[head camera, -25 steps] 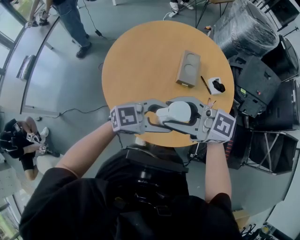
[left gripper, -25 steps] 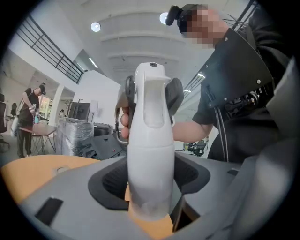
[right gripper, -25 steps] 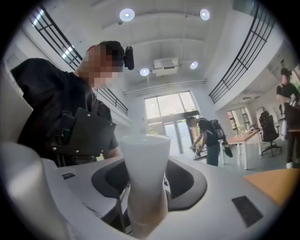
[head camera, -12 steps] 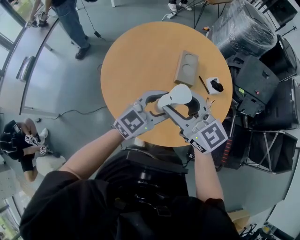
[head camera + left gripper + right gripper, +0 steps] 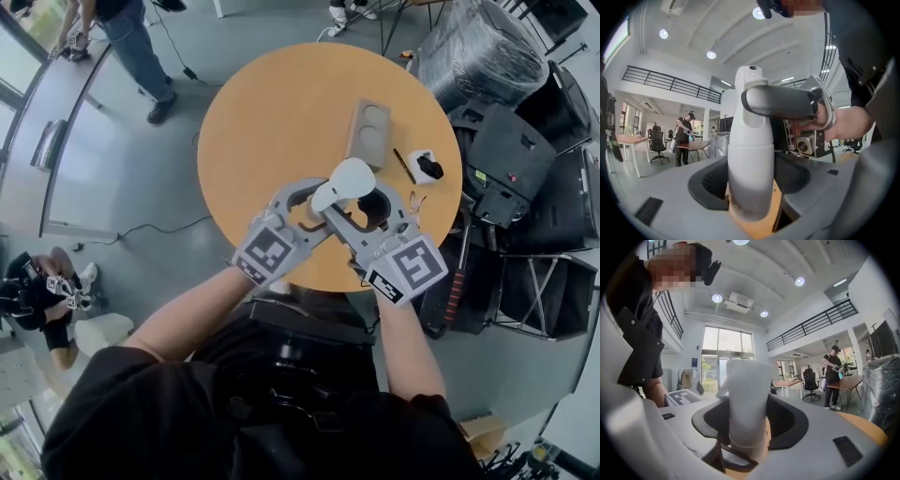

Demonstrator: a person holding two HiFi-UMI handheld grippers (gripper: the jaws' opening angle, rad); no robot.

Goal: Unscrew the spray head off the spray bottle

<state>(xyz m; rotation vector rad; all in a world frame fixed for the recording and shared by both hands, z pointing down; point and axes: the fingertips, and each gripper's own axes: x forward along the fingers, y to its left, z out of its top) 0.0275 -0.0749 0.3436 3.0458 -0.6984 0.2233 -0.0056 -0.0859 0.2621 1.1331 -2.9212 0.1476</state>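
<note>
The spray bottle point(image 5: 345, 181) is up off the table point(image 5: 281, 112), over its near edge, so it's free to twist. The left tool point(image 5: 314, 202) is clamped wide on the body to lock it in place. The right tool point(image 5: 361, 208) is closing its jaws around the spray head point(image 5: 751, 79), and I reckon it isn't quite biting yet.

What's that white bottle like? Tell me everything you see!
The spray bottle is smooth, white and rounded, plastic by its look, with its spray head on. It is held tilted over the round wooden table. The left gripper clamps its body; the right gripper is closing its jaws round its top.
</note>
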